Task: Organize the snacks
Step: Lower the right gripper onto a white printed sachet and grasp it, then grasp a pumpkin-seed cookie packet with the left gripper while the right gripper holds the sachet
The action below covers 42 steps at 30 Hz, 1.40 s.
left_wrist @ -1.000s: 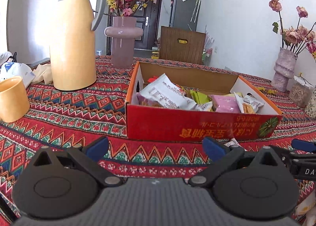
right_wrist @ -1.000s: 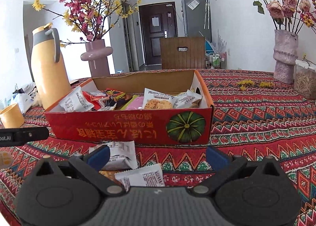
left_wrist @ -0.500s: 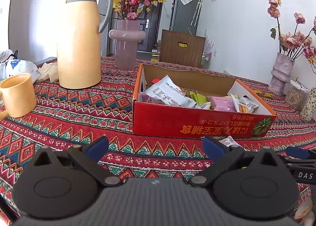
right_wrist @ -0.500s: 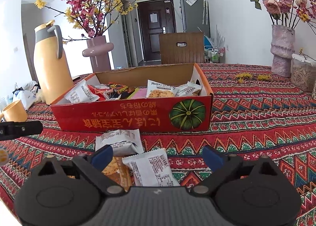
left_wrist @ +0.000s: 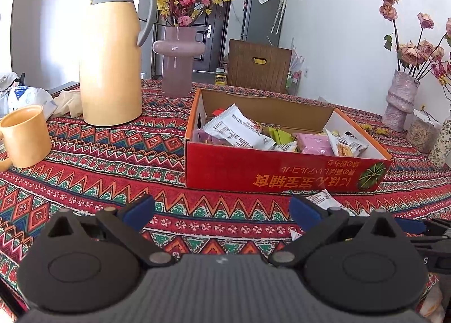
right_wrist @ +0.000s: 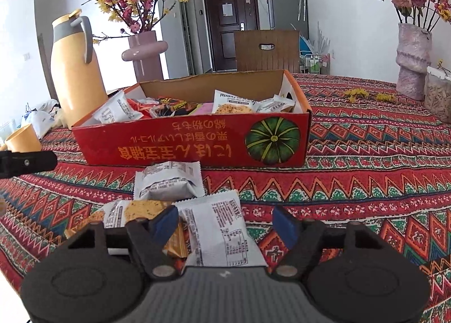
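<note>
Item: red cardboard box (right_wrist: 194, 145), open-topped, printed with a green pumpkin and yellow characters that read upside down. It sits on the patterned tablecloth (right_wrist: 366, 170) at 12 o'clock in the right wrist view and at 1 o'clock in the left wrist view. Contents: assorted snack packets in white, pink, green, red and dark wrappers, loosely piled.

Item: white snack packet, nearest (right_wrist: 222, 232). It lies flat on the cloth at 6 o'clock of the box, printed label side up, between the right gripper's fingers but not touched by them.

Item: white snack packet, farther (right_wrist: 167, 180). It lies on the cloth just beside the box's front wall, at 11 o'clock of the nearest packet.

Item: orange-printed snack packets (right_wrist: 135, 213). Partly under the nearest packet, at its 9 o'clock; number uncertain.

Item: right gripper (right_wrist: 227, 221). Blue-padded fingers spread apart, holding nothing, low over the loose packets.

Item: left gripper (left_wrist: 221, 208). Fingers wide apart, holding nothing, above bare cloth at 7 o'clock of the box.

Other stock: yellow thermos jug (left_wrist: 111, 55) with grey collar and handle; mauve vase (left_wrist: 177, 60) holding pink and yellow blossom branches; yellow mug (left_wrist: 24, 136) at 9 o'clock in the left wrist view; textured vase of dried roses (right_wrist: 413, 60) at 2 o'clock in the right wrist view.
</note>
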### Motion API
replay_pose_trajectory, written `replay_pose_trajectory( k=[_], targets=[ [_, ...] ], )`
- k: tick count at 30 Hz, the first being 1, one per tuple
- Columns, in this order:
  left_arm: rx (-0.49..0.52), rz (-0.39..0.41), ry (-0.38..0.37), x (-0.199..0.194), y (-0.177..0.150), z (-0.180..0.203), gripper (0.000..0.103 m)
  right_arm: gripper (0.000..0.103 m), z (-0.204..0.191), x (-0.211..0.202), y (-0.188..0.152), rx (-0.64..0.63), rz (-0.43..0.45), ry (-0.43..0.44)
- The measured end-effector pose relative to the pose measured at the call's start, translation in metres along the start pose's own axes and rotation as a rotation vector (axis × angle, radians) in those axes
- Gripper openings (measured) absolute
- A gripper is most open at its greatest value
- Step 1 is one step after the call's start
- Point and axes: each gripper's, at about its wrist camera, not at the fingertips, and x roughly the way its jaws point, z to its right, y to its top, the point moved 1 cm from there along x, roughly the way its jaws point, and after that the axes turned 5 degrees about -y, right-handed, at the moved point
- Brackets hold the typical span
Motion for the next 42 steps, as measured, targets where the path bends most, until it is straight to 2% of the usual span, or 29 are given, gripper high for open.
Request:
replay_pose_trajectory(
  k=[5, 7, 11, 18, 23, 42],
  targets=[
    [0.019, -0.027, -0.012, 0.003, -0.004, 0.007, 0.103, 0.062, -0.002, 0.006, -0.006, 0.001, -0.017, -0.014],
    [0.024, -0.038, -0.017, 0.003, -0.006, 0.009, 0.103, 0.046, -0.001, 0.005, -0.006, 0.005, -0.014, -0.009],
    [0.047, -0.058, -0.024, 0.003, -0.010, 0.017, 0.103, 0.041, -0.001, 0.002, -0.009, -0.003, 0.003, -0.015],
    [0.098, -0.160, 0.011, 0.023, -0.024, 0.034, 0.103, 0.040, 0.005, -0.014, -0.013, 0.012, 0.054, -0.019],
    [0.131, -0.202, 0.016, 0.037, -0.034, 0.049, 0.103, 0.040, 0.011, -0.023, -0.017, 0.027, 0.073, -0.008],
    [0.169, -0.198, -0.037, 0.041, -0.033, 0.088, 0.103, 0.040, 0.031, -0.029, -0.028, 0.072, 0.085, 0.009]
  ],
)
